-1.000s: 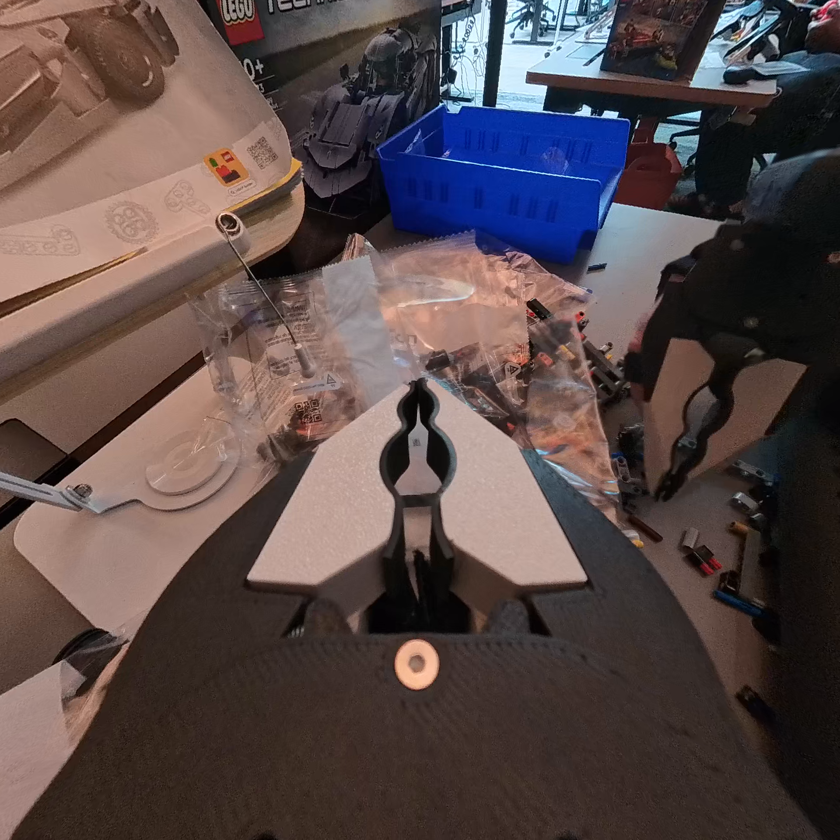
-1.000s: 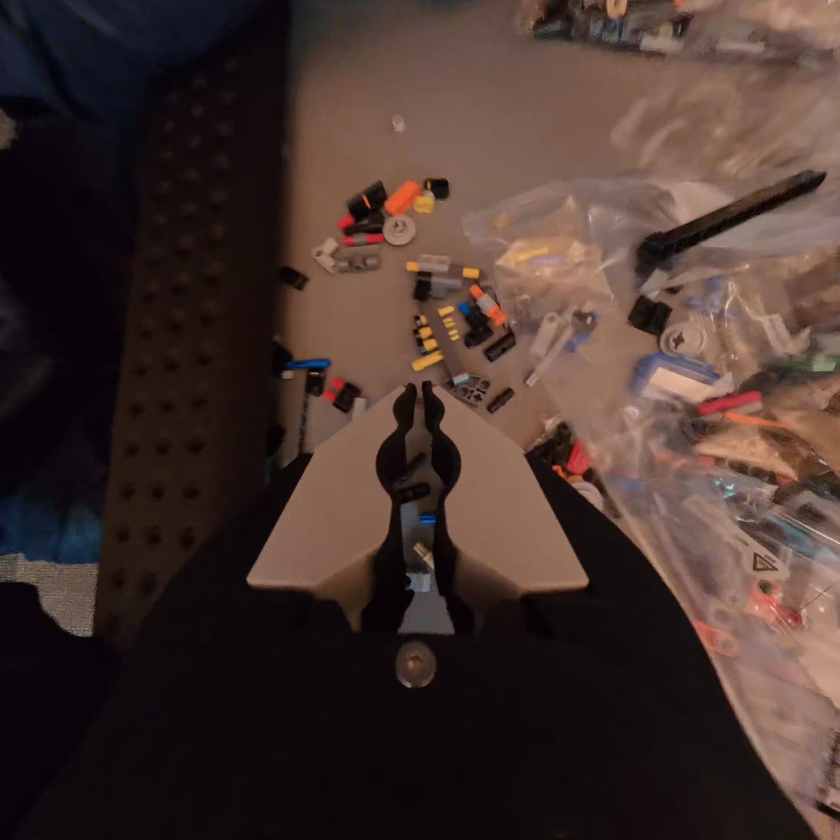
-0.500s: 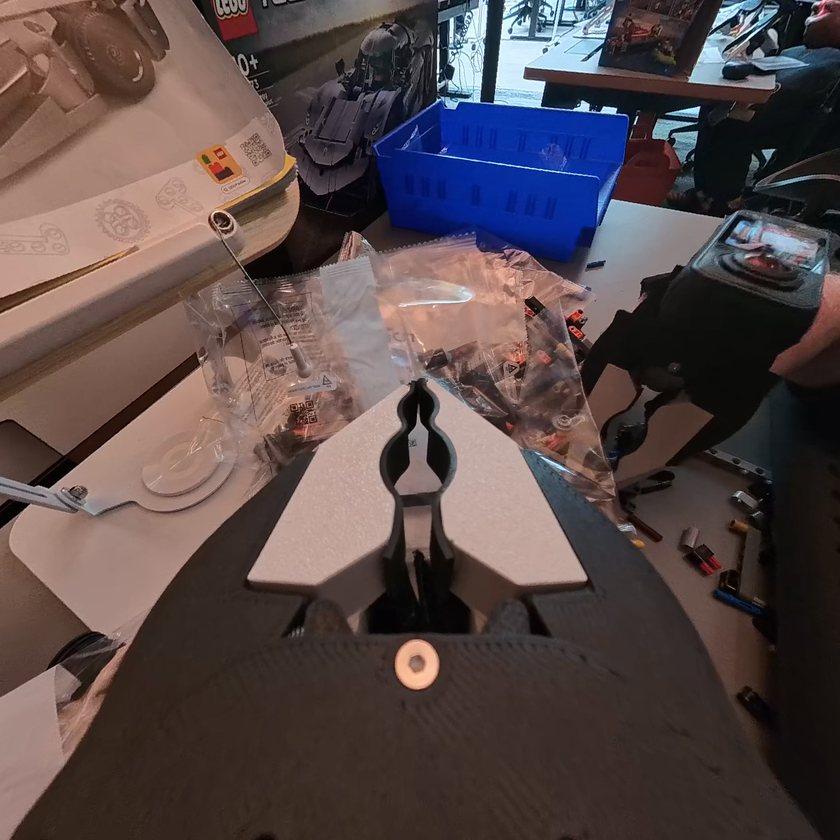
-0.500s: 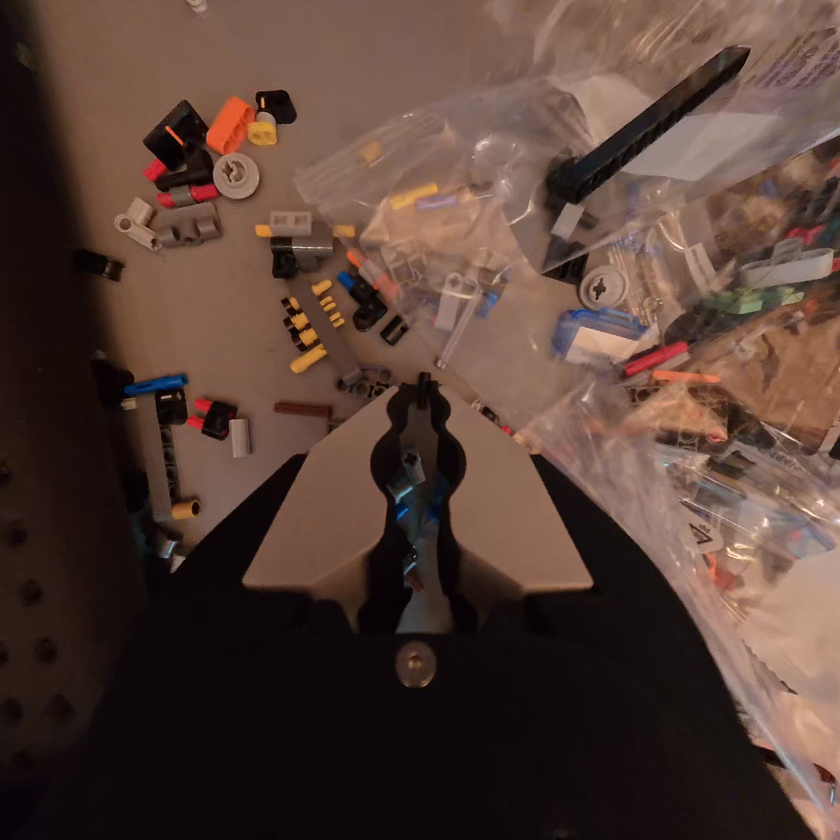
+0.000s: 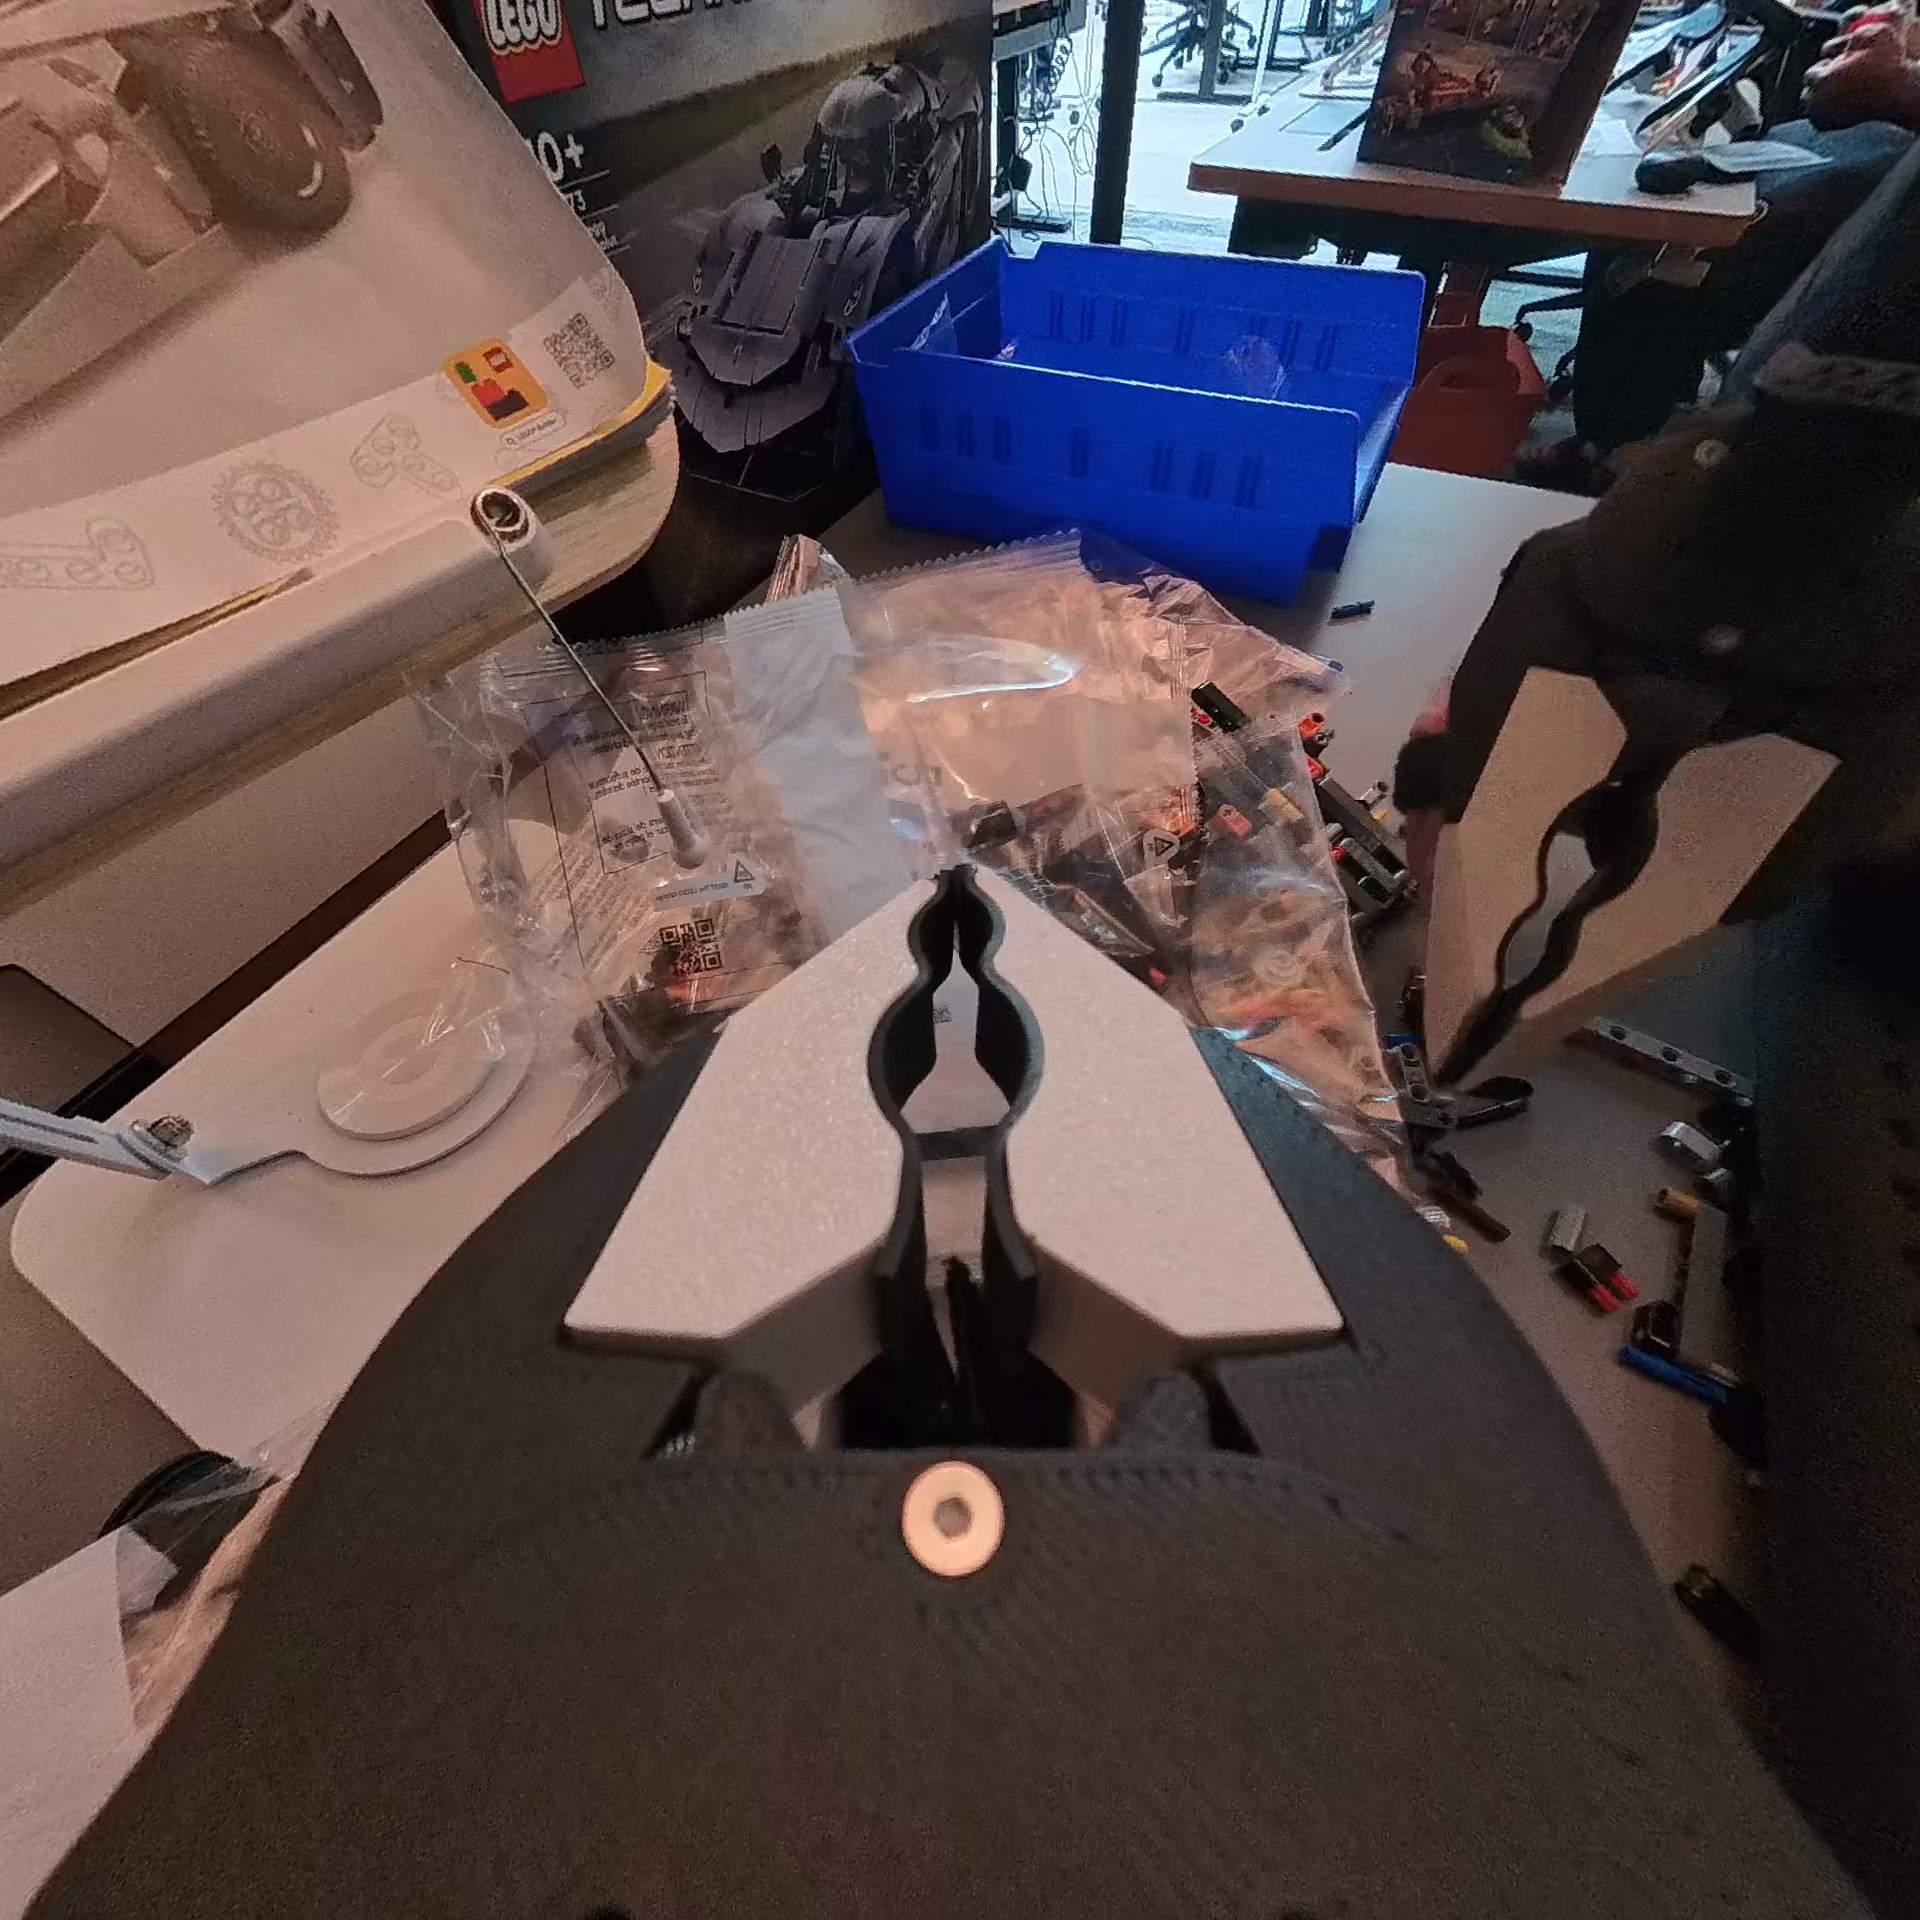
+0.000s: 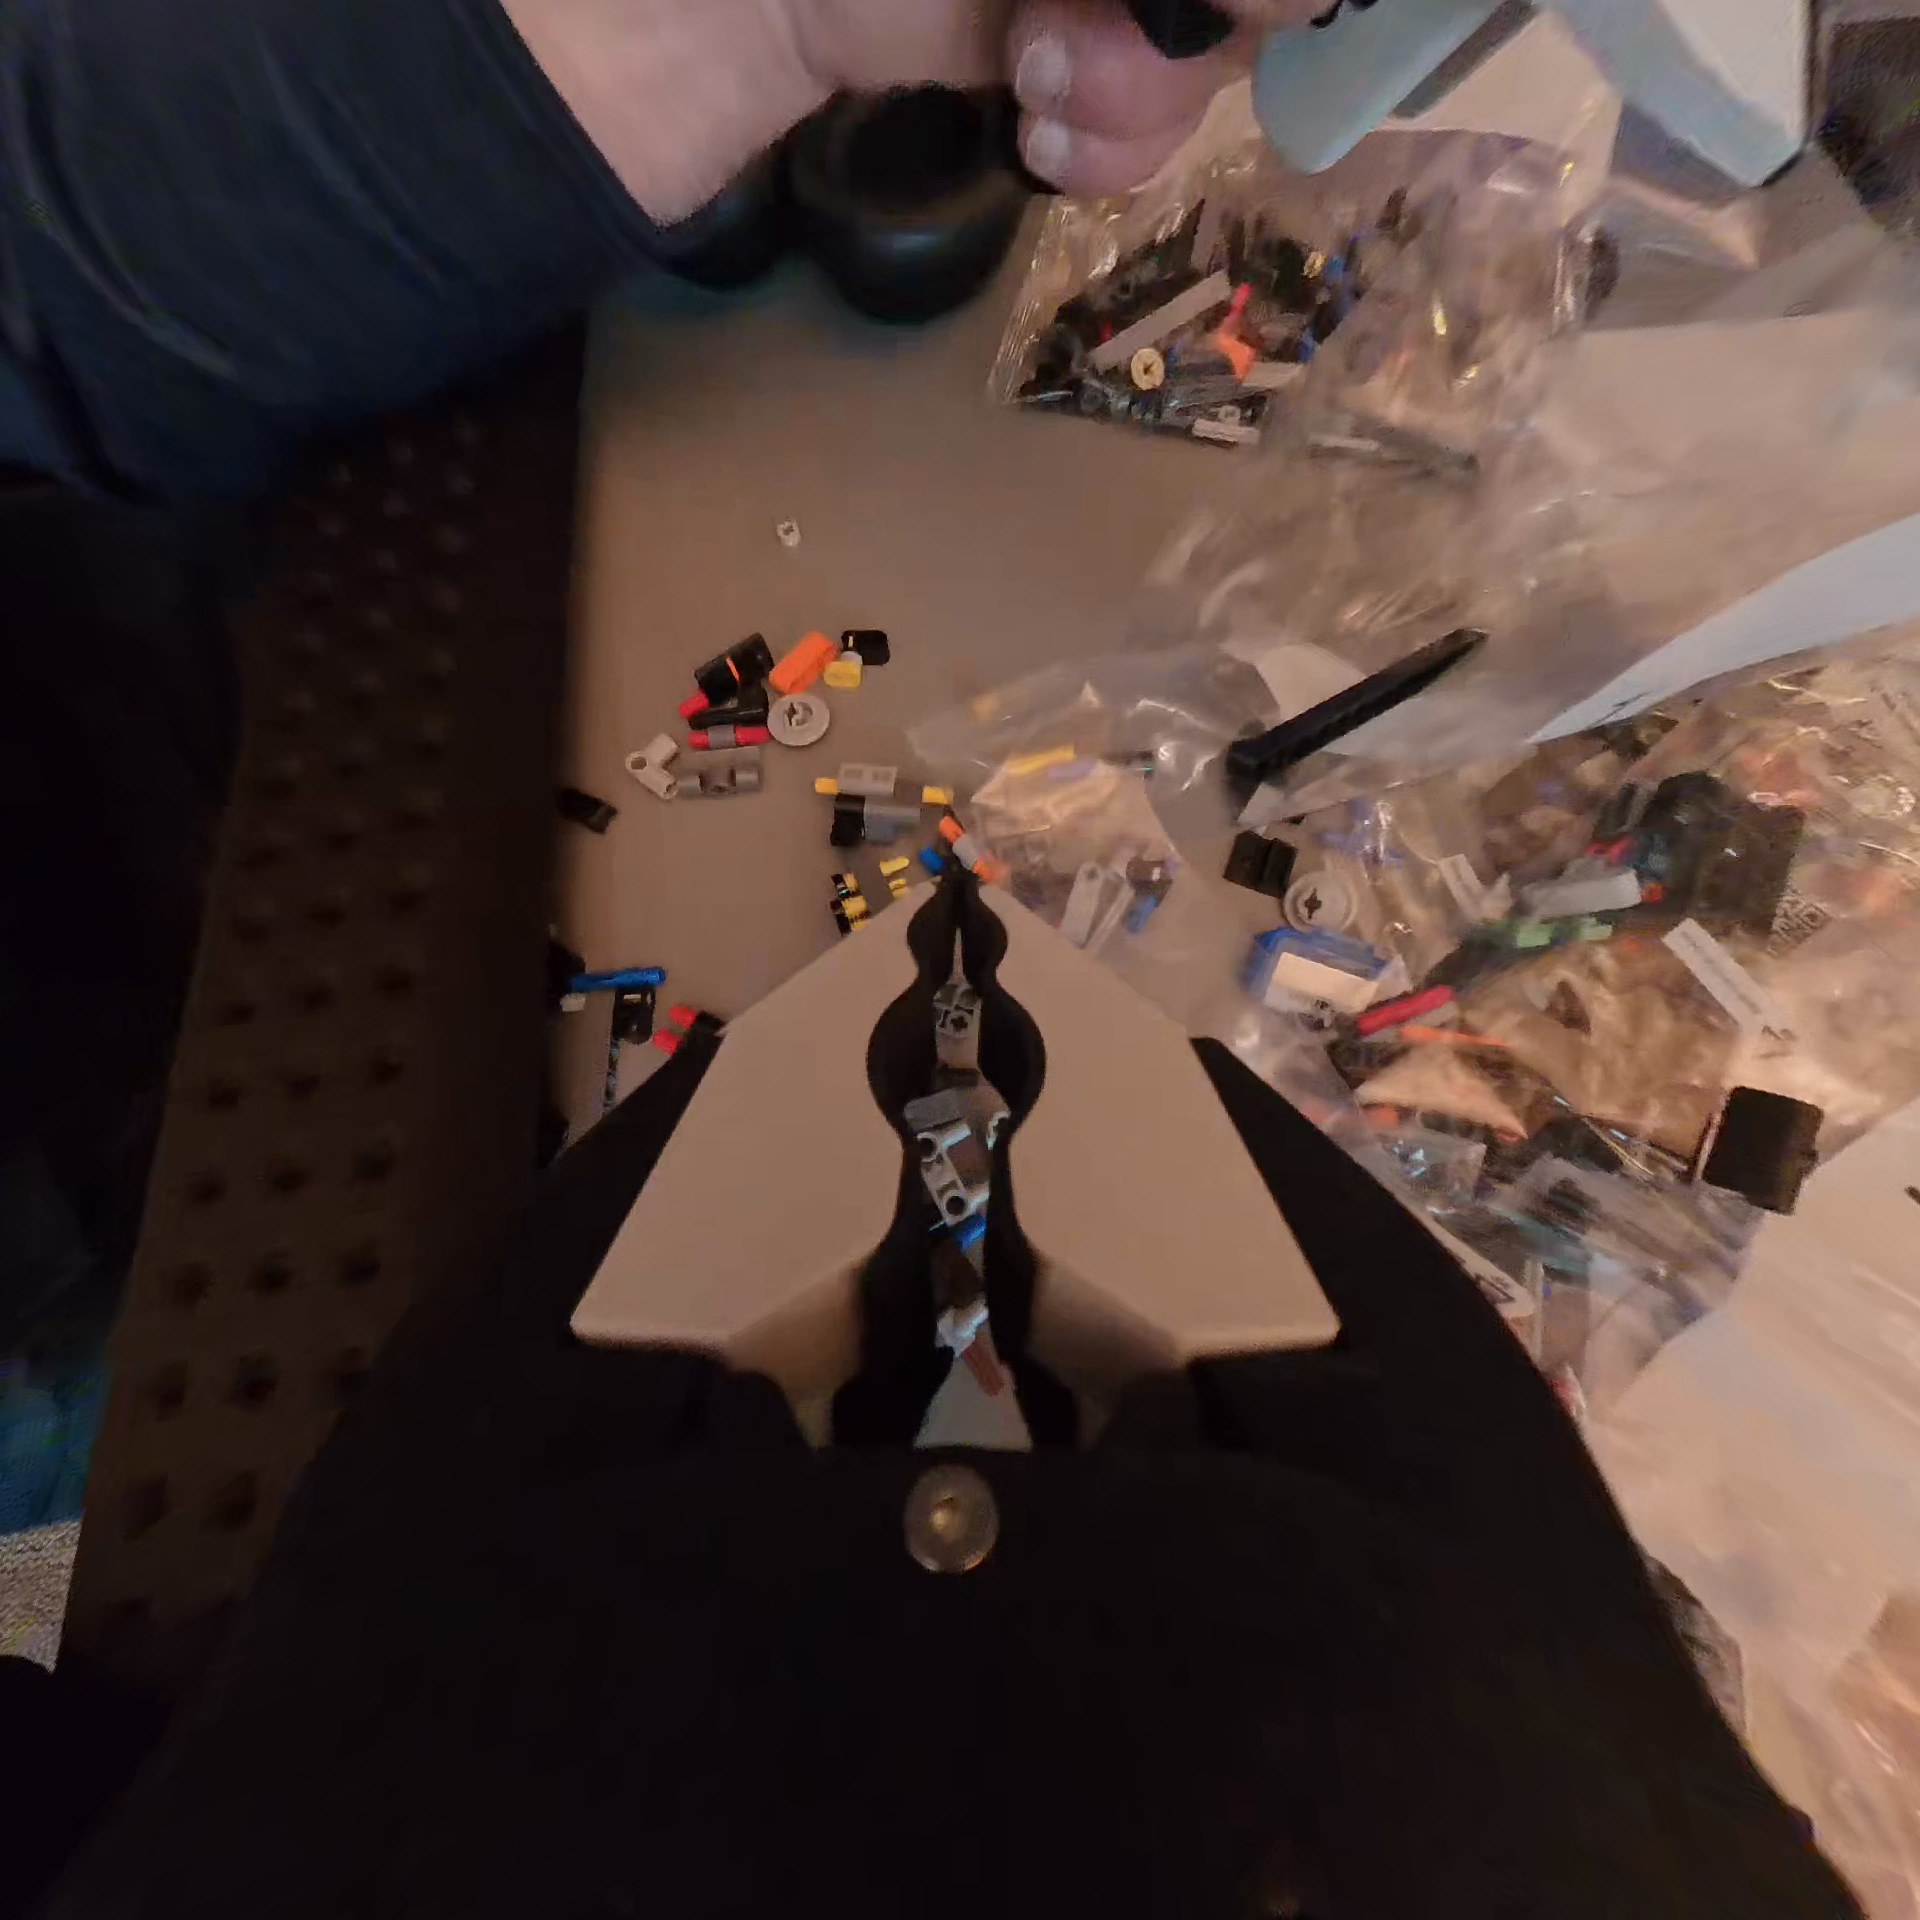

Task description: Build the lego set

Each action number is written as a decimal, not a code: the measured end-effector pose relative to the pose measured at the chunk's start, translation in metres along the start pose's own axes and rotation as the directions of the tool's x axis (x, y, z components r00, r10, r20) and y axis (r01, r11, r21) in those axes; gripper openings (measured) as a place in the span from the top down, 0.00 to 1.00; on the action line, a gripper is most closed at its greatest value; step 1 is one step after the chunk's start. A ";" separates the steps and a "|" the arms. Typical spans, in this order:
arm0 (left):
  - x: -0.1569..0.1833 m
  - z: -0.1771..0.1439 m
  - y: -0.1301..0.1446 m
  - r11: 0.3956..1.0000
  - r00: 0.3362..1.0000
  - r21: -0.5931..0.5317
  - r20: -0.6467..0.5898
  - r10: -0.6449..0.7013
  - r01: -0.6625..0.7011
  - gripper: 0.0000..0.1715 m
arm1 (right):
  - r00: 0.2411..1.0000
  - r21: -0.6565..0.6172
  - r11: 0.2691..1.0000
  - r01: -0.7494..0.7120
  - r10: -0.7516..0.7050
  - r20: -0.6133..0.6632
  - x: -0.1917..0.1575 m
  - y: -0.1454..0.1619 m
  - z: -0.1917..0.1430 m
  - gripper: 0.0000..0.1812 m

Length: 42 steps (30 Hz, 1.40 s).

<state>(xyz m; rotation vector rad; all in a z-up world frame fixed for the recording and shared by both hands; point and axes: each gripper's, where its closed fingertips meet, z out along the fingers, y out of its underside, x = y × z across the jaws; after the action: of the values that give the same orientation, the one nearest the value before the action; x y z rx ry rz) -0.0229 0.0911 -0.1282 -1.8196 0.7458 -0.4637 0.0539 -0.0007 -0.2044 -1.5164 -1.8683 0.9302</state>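
Note:
Loose small lego pieces [image 6: 790,707] in black, grey, red, orange and yellow lie on the grey table [image 6: 831,499]. Clear bags of pieces [image 6: 1507,935] are heaped to their right and also show in the left wrist view [image 5: 1039,748]. My right gripper [image 6: 956,883] is shut, with its tips low over the loose pieces next to an orange and grey pin [image 6: 971,852]. In the left wrist view it [image 5: 1455,1070] points down at the table beside a black piece [image 5: 1496,1101]. My left gripper [image 5: 958,878] is shut and hovers in front of the bags.
A blue bin [image 5: 1122,416] stands behind the bags, with a lego box [image 5: 779,156] and an instruction booklet [image 5: 260,312] on a stand at left. A dark studded mat [image 6: 343,831] borders the table. A hand [image 6: 883,73] shows at the top. Tip to tip, the grippers are about 15 cm apart.
My right gripper opened a little over the pieces by the bags, shut again and drew back from them. My left gripper stayed shut and in place.

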 end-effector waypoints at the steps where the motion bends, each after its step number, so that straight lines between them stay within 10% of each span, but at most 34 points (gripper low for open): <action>1: 0.000 0.000 0.000 1.000 1.000 -0.001 -0.001 0.000 0.000 1.00 | 1.000 -0.007 1.000 -0.009 0.009 -0.009 0.002 0.003 -0.001 1.00; 29: 0.002 0.003 0.003 1.000 1.000 -0.016 -0.006 0.010 -0.010 1.00 | 0.994 -0.387 0.920 0.057 -0.018 0.106 -0.041 0.070 0.030 0.96; 42: 0.003 0.003 0.003 1.000 1.000 -0.016 -0.009 0.011 -0.011 1.00 | 0.989 -0.211 0.976 0.058 -0.027 0.148 -0.043 0.041 0.017 1.00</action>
<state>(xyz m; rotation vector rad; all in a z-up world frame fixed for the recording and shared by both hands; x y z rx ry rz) -0.0197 0.0902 -0.1319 -1.8286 0.7667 -0.4602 0.0736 -0.0403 -0.2471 -1.5614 -2.1563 0.8606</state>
